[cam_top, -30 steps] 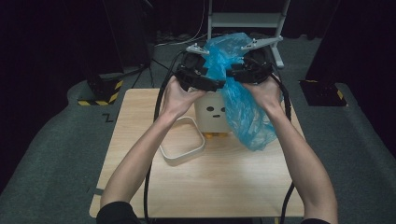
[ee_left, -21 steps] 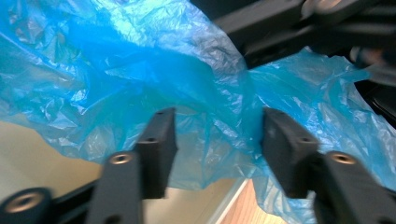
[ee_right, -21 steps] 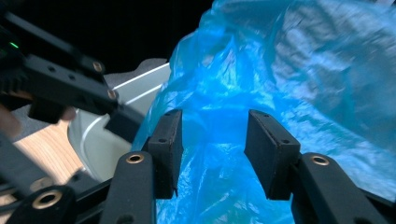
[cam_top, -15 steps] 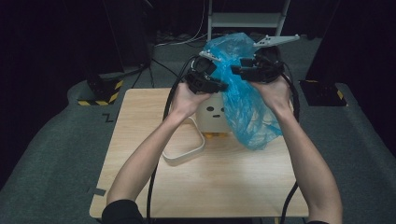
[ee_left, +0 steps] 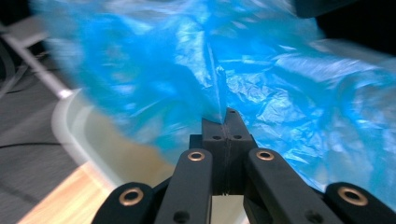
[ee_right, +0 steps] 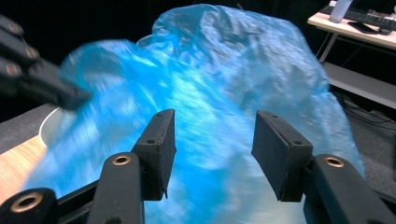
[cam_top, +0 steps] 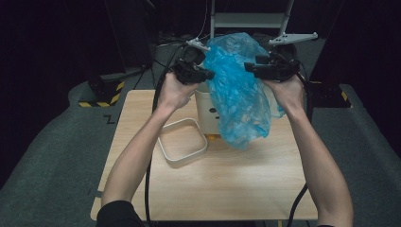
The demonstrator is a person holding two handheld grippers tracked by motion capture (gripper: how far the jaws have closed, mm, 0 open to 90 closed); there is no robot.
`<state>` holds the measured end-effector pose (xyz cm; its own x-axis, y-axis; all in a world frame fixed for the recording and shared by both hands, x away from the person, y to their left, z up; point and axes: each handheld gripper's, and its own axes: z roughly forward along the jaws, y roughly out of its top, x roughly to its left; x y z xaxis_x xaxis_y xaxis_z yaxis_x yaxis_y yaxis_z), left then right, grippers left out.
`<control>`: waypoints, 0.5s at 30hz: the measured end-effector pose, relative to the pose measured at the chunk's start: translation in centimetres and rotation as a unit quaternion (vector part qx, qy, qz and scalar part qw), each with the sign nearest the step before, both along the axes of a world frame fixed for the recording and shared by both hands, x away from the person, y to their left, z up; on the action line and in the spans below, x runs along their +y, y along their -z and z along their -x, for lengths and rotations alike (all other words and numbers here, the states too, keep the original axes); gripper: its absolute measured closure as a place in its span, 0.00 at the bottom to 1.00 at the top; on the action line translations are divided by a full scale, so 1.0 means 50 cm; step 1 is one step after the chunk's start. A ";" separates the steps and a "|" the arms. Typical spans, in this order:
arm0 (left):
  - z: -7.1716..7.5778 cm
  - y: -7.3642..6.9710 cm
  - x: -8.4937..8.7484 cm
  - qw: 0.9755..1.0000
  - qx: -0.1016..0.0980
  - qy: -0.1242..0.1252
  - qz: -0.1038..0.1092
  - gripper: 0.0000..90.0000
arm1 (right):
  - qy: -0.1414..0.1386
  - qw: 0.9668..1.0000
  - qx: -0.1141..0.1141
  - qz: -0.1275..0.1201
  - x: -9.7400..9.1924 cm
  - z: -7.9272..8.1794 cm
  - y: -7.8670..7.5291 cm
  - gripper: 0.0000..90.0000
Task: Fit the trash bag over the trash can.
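Note:
A crinkled blue plastic bag (cam_top: 239, 94) hangs over a white bin (cam_top: 204, 108) that stands on the wooden table (cam_top: 213, 189). My left gripper (cam_top: 208, 74) is at the bag's upper left edge. Its jaws have just been closing and now pinch a fold of the film, as the left gripper view shows (ee_left: 227, 116). My right gripper (cam_top: 249, 70) is at the bag's upper right. Its jaws (ee_right: 212, 140) have just been opening and stand apart, with the bag (ee_right: 224, 79) billowing just ahead of the pads and not pressed by them.
A white square lid (cam_top: 182, 141) lies flat on the table left of the bin. Something small and orange (cam_top: 213, 137) shows at the bin's foot. A metal frame (cam_top: 250, 19) stands behind the table. A black-and-yellow striped block (cam_top: 101, 92) and cables lie on the grey floor.
Both hands have risen and drawn apart, spreading the bag's top. The left jaws went from apart to shut on the bag. The right jaws opened wider.

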<state>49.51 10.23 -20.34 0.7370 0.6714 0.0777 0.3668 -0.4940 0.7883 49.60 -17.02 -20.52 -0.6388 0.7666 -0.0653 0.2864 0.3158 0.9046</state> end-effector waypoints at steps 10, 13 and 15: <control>-0.030 0.019 0.055 0.999 0.004 -0.046 -0.007 1.00 | 0.017 1.000 0.007 0.007 -0.001 -0.014 0.007 0.52; -0.027 0.028 0.052 0.999 0.004 -0.042 -0.011 1.00 | 0.027 1.000 0.003 -0.011 -0.015 -0.013 0.007 0.50; -0.028 0.034 0.052 0.999 0.007 -0.039 -0.013 1.00 | 0.037 0.999 -0.003 -0.022 -0.030 -0.010 0.002 0.48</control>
<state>50.91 12.83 -22.05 0.6840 0.7244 0.0859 0.4152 -0.4834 0.7707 50.12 -18.54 -20.61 -0.5807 0.8134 -0.0347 0.3022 0.2550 0.9185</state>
